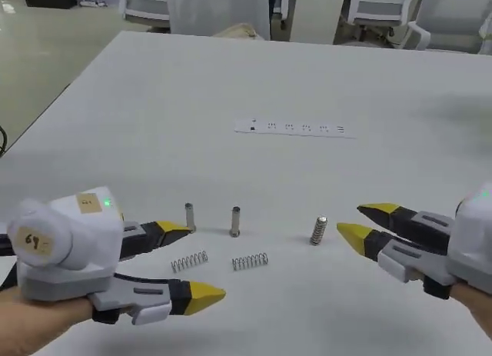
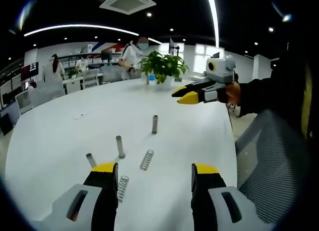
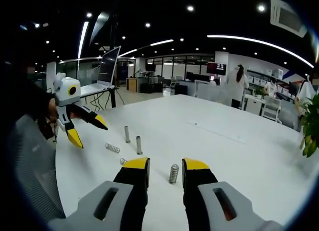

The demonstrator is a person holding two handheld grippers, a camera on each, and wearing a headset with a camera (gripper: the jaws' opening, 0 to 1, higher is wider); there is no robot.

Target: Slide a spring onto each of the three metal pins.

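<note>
Both the left gripper (image 1: 204, 261) and right gripper (image 1: 350, 220) are open, empty. A power strip (image 1: 296, 128) lies beyond. Three pins (image 1: 235, 221) stand upright, one carrying a spring (image 1: 318, 230); two loose springs (image 1: 250, 261) lie flat beside them

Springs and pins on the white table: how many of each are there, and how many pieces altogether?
Metal pins: 3
Loose springs: 2
Spring on a pin: 1
Total: 6
</note>
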